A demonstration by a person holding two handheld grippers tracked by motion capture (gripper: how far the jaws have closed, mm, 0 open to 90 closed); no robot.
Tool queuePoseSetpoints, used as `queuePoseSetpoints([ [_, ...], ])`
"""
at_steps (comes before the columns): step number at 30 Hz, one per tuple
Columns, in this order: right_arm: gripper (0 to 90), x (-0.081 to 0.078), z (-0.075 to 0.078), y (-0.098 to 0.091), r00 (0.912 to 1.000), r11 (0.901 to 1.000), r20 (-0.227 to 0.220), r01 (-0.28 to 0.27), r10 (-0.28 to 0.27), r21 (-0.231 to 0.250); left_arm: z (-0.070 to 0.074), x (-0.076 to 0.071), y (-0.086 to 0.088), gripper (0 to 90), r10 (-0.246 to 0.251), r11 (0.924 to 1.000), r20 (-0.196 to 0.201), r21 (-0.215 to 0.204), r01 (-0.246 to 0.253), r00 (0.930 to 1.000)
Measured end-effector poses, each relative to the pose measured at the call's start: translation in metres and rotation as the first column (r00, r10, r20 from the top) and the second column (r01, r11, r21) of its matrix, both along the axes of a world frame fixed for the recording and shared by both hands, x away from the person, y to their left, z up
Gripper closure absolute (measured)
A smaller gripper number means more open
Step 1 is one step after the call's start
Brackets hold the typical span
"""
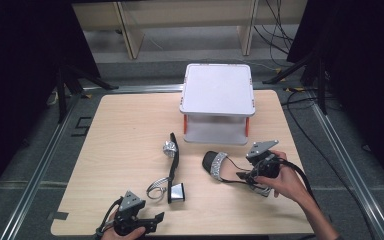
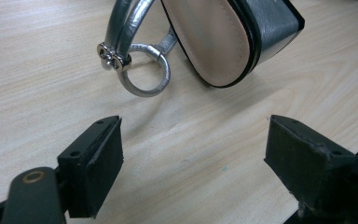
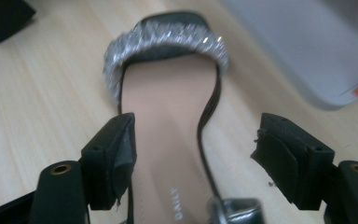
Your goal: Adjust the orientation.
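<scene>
We see the white box (image 1: 217, 90) lidded, contents hidden. Right tongs (image 1: 244, 176) apart, straddling the sandal (image 1: 215, 164) on the table (image 1: 125, 125), no grip. Left tongs (image 1: 152, 220) apart, empty, near second sandal (image 1: 172, 165).

I see a white two-tier rack (image 1: 217, 90) with orange posts standing at the far edge of the wooden counter (image 1: 125, 130).

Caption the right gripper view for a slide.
Open right gripper straddling the sandal, its glittery toe strap ahead, on the wooden table.
</scene>
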State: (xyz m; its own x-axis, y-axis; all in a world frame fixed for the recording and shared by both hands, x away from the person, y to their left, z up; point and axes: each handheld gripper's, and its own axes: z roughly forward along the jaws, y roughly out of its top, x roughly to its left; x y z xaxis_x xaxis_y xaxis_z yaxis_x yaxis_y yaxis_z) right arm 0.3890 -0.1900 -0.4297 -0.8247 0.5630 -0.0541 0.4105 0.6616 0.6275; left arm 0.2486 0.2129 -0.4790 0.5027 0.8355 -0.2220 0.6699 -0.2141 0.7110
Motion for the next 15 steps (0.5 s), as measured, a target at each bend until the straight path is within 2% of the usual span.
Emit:
queuePoseSetpoints([
  [3, 31.7, -0.001, -0.006, -0.001, 0.9991, 0.9998, -0.041, -0.003, 0.002, -0.020, 0.000, 0.000, 0.000, 18.2, 0.007, 1.0000, -0.003, 0.000, -0.007, 1.0000],
  [4, 31.2, -0.002, -0.008, -0.002, 0.9991, 0.9996, -0.040, -0.013, 0.012, -0.025, 0.000, 0.001, 0.001, 18.2, 0.005, 0.9998, 0.000, 0.021, -0.005, 1.0000],
  [5, 31.1, -0.006, -0.008, -0.001, 0.9992, 0.9996, -0.041, -0.002, 0.000, -0.027, 0.000, 0.001, 0.001, 18.2, 0.006, 0.9997, 0.000, 0.022, -0.006, 1.0000],
  [7, 31.1, -0.008, -0.007, -0.001, 0.9987, 0.9997, -0.051, -0.007, 0.006, -0.024, -0.001, 0.001, -0.001, 18.2, 0.011, 0.9999, 0.000, -0.003, -0.011, 0.9999],
  [9, 31.6, -0.013, -0.005, 0.000, 0.9973, 0.9998, -0.073, -0.012, 0.011, -0.013, -0.001, 0.001, -0.001, 18.2, 0.010, 0.9999, -0.001, -0.003, -0.010, 1.0000],
  [10, 33.2, -0.016, -0.004, 0.002, 0.9966, 0.9994, -0.078, -0.030, 0.029, -0.019, -0.001, 0.001, 0.000, 18.2, 0.005, 0.9998, -0.002, 0.021, -0.005, 1.0000],
  [12, 33.4, -0.018, -0.002, 0.005, 0.9977, 0.9989, -0.063, -0.027, 0.025, -0.040, -0.002, 0.001, -0.001, 18.2, 0.010, 0.9999, -0.003, -0.007, -0.010, 0.9999],
  [13, 30.5, -0.014, 0.001, 0.010, 0.9995, 0.9982, -0.015, -0.027, 0.027, -0.054, -0.002, 0.001, -0.001, 18.2, 0.010, 0.9999, -0.003, -0.006, -0.010, 0.9999],
  [15, 29.3, -0.012, 0.001, 0.012, 0.9994, 0.9978, -0.023, -0.026, 0.025, -0.061, -0.002, 0.001, -0.001, 18.2, 0.010, 0.9999, -0.007, -0.005, -0.010, 0.9999],
])
